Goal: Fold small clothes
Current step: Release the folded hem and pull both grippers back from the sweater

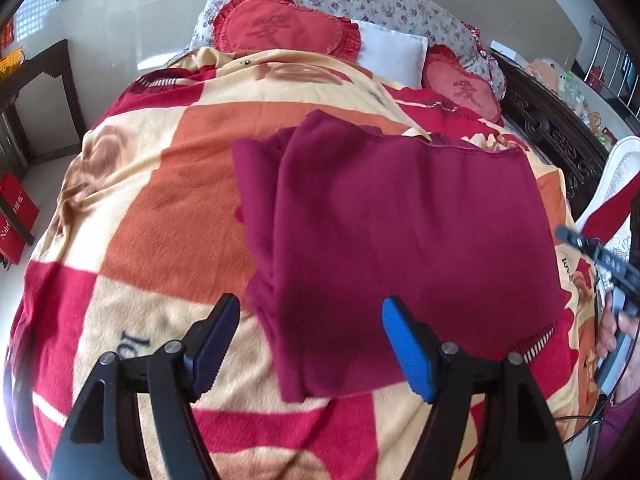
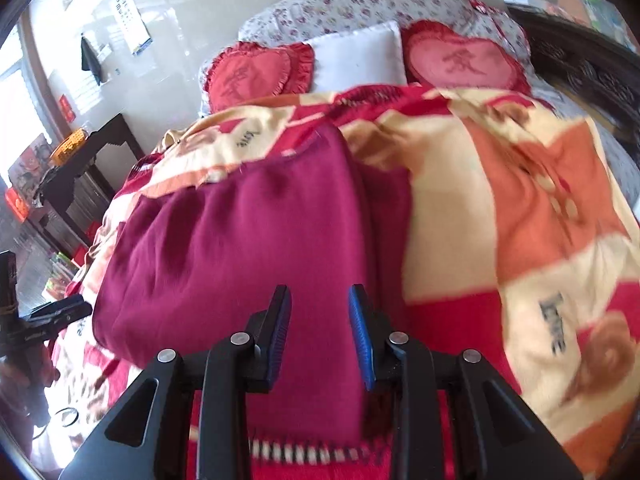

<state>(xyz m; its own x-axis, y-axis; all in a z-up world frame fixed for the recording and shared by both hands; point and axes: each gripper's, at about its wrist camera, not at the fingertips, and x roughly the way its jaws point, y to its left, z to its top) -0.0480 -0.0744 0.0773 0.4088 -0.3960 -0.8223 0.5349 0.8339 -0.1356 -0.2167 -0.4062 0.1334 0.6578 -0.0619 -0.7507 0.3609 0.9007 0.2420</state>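
A maroon garment (image 1: 400, 220) lies folded into a rough rectangle on the checked red, orange and cream blanket (image 1: 160, 200). My left gripper (image 1: 314, 340) hangs open and wide above the garment's near left corner, with its blue pads clear of the cloth. In the right wrist view the same garment (image 2: 240, 248) spreads ahead and to the left. My right gripper (image 2: 320, 332) hovers over the garment's near right part. Its jaws stand a narrow gap apart, with nothing pinched between them.
Two red heart cushions (image 1: 280, 32), a white pillow (image 1: 392, 52) and a flowered bolster (image 1: 380, 4) lie at the head of the bed. A dark carved bed frame (image 1: 552, 136) runs along the right. A dark side table (image 1: 36, 80) and a red box (image 1: 16, 220) stand left.
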